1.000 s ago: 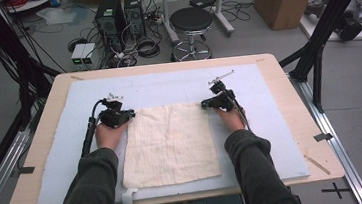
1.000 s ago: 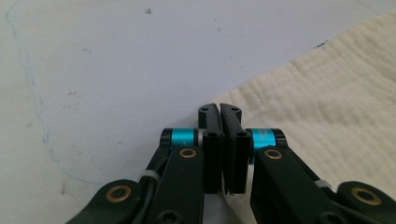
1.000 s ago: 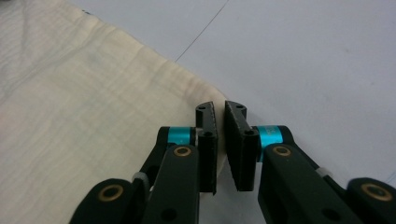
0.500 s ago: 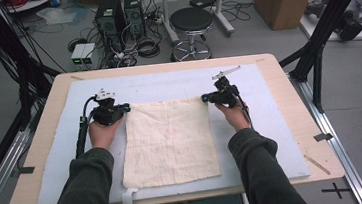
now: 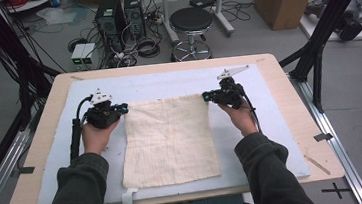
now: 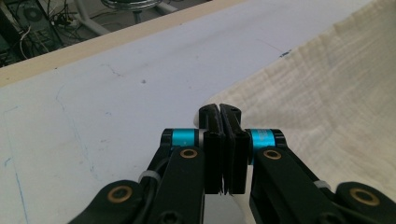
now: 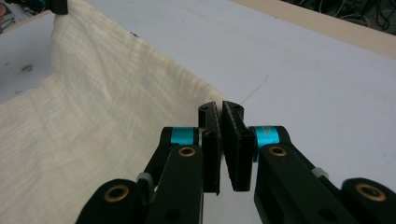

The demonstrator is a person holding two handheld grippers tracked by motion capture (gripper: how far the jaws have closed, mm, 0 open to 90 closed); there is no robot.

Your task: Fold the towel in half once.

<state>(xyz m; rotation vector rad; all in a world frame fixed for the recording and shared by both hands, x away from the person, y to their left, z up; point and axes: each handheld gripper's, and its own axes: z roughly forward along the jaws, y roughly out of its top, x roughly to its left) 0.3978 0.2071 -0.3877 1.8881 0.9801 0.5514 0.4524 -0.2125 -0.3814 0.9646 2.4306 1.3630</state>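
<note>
— Where was the cloth (image 5: 170, 140)?

— Spread over the pale mat (image 5: 271, 123) on the wooden table (image 5: 42, 140), with its near edge lying flat close to the person and its two far corners raised off the surface, one in each gripper.

— What was the left gripper (image 5: 122, 108) doing?

— Its jaws were pressed together on the cloth's far left corner. In the left gripper view the left gripper (image 6: 219, 112) had the pads (image 6: 211, 122) meeting with the cream fabric (image 6: 327, 93) running off from them to the right (a thin layer only, hardly any gap between the pads).

— And the right gripper (image 5: 207, 97)?

— Likewise clamped, on the far right corner. In the right gripper view the right gripper (image 7: 219, 108) had a narrow slit between its pads, and the cloth (image 7: 93, 107) hung away in a sagging fold toward the other gripper (image 7: 53, 4) at the upper left.

— Was the far edge taut?

— In the high view it ran nearly straight between the two grippers; the right gripper view showed it dipping slightly in the middle.
</note>
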